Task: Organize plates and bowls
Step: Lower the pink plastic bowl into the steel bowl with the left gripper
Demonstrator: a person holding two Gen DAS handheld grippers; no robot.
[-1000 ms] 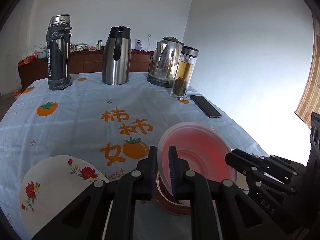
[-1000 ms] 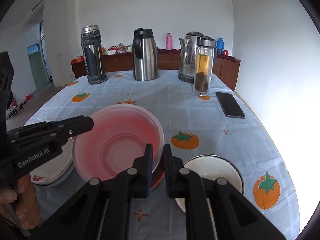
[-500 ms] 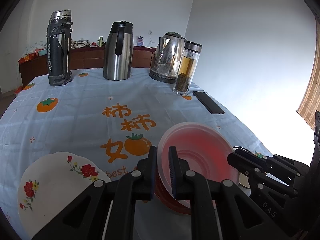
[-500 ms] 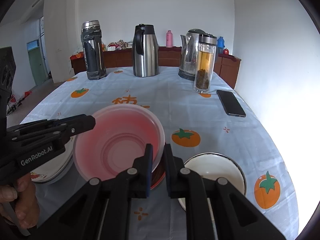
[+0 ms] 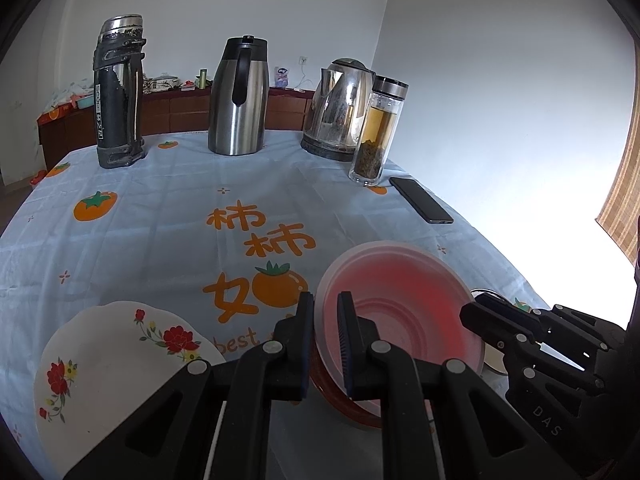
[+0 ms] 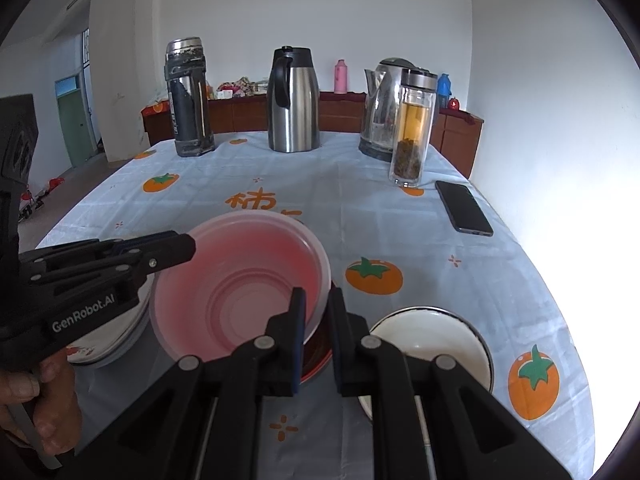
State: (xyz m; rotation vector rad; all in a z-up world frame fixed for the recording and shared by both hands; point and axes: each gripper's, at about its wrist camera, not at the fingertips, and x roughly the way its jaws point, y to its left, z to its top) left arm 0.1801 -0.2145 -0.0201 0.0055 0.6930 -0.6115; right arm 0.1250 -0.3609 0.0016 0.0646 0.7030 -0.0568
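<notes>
A translucent pink bowl (image 5: 400, 300) (image 6: 240, 280) hangs or rests just over a red dish (image 5: 340, 398) (image 6: 318, 356); whether they touch I cannot tell. My left gripper (image 5: 325, 304) is shut on the bowl's left rim, and in the right wrist view its tip (image 6: 188, 246) reaches in from the left. My right gripper (image 6: 317, 300) is shut on the bowl's right rim and shows in the left wrist view (image 5: 476, 314) at the bowl's right side. A floral white plate (image 5: 112, 360) (image 6: 116, 344) lies to the left. To the right sits a white enamel bowl (image 6: 432, 336).
At the table's far end stand a black-and-steel thermos (image 5: 118, 92), a steel jug (image 5: 240, 96), a kettle (image 5: 340, 108) and a glass tea bottle (image 5: 378, 132). A black phone (image 6: 464, 208) lies near the right edge. A hand (image 6: 44, 408) holds the left gripper.
Both grippers keep their hold on the pink bowl over the red dish. Only the views have shifted very slightly.
</notes>
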